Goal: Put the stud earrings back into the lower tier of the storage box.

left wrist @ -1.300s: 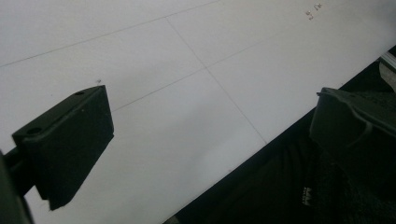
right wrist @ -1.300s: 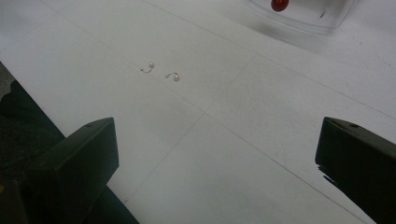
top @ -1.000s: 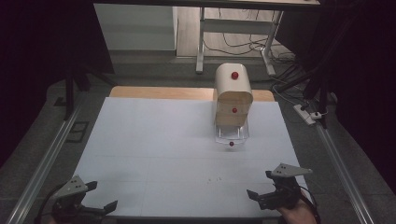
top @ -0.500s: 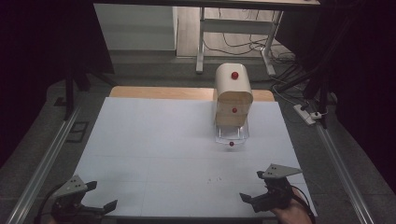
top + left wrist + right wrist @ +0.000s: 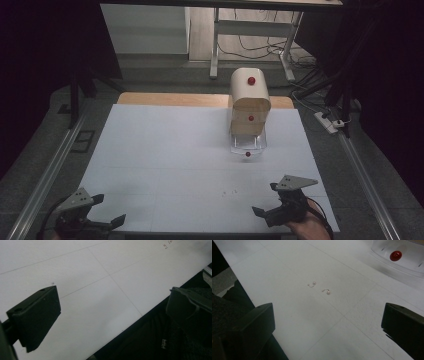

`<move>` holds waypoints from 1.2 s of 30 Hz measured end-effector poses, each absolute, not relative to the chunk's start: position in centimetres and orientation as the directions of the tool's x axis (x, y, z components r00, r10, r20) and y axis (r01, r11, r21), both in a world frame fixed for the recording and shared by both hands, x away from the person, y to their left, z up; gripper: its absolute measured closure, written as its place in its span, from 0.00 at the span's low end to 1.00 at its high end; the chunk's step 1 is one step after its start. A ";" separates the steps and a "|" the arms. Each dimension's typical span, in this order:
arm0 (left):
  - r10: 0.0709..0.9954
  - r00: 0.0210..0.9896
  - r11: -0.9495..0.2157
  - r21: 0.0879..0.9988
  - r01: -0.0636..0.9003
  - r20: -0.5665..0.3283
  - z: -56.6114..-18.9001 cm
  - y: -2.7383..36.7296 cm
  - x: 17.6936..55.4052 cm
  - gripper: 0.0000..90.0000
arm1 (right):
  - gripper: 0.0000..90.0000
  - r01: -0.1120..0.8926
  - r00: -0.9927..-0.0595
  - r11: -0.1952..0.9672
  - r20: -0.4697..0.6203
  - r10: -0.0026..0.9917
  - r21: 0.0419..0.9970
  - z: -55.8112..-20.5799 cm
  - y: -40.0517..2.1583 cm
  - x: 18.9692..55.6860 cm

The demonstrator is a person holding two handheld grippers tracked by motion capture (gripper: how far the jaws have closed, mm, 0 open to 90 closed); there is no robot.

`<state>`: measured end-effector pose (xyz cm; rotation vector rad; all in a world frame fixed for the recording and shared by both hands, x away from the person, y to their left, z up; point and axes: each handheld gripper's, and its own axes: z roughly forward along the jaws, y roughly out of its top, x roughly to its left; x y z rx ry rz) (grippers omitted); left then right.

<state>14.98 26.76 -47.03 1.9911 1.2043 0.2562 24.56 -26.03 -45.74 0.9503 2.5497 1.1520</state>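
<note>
The left tongs (image 5: 100,212) hovered over the near left corner of the surface (image 5: 165,150), jaws spread wide and empty, probably parked out of the way. Two small pearl earrings (image 5: 319,288) lay loose near the near edge, right of centre, likely set out for picking. The right tongs (image 5: 272,200) hung just right of them, wide open, holding nothing. A cream jewellery box (image 5: 249,107) stood toward the far right, its clear drawer pulled out.

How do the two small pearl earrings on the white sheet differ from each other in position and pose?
In the right gripper view, the left earring lies farther from the jaws, the right earring nearer. The left earring's pearl sits at its right end, as does the right earring's, but lower on the sheet. Both have a thin curved wire and lie flat, apart.
</note>
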 end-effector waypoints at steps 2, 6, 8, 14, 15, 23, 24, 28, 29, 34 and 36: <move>0.822 0.529 -0.245 0.706 0.664 -0.212 -47.0 26.8 15.0 0.00 | 0.00 0.485 -0.773 0.494 0.089 0.628 0.722 -45.8 -25.8 24.7; 0.822 0.528 -0.245 0.706 0.665 -0.213 -47.0 26.8 15.0 0.00 | 0.00 0.494 -0.770 0.507 0.085 0.633 0.706 -46.0 -25.4 25.0; 0.822 0.529 -0.245 0.706 0.665 -0.213 -47.0 26.8 15.0 0.00 | 0.00 0.487 -0.773 0.525 0.063 0.632 0.698 -46.2 -25.1 25.1; 0.821 0.529 -0.245 0.706 0.664 -0.214 -47.0 26.8 15.0 0.00 | 0.00 0.486 -0.778 0.550 0.050 0.626 0.679 -46.6 -24.2 25.6; 0.821 0.530 -0.245 0.706 0.664 -0.214 -47.0 26.8 15.0 0.00 | 0.00 0.486 -0.778 0.550 0.049 0.627 0.679 -46.7 -24.1 25.7; 0.821 0.530 -0.246 0.705 0.665 -0.214 -47.0 26.8 15.0 0.00 | 0.00 0.461 -0.794 0.598 0.003 0.608 0.655 -47.2 -23.2 26.5; 0.821 0.530 -0.246 0.705 0.665 -0.214 -47.0 26.8 15.0 0.00 | 0.00 0.453 -0.798 0.610 -0.009 0.602 0.650 -47.3 -23.0 26.7; 0.820 0.531 -0.245 0.705 0.665 -0.215 -47.0 26.8 15.0 0.00 | 0.00 0.442 -0.805 0.641 -0.038 0.592 0.628 -47.8 -22.2 27.2; 0.819 0.531 -0.246 0.705 0.665 -0.216 -47.0 26.8 15.0 0.00 | 0.00 0.444 -0.805 0.645 -0.039 0.592 0.623 -47.9 -22.0 27.3; 0.819 0.532 -0.247 0.705 0.665 -0.215 -47.0 26.8 15.0 0.00 | 0.00 0.448 -0.811 0.659 -0.035 0.583 0.604 -48.6 -21.3 28.2; 0.819 0.532 -0.247 0.704 0.666 -0.216 -47.0 26.8 15.1 0.00 | 0.02 0.446 -0.817 0.666 -0.031 0.576 0.598 -48.8 -21.0 28.6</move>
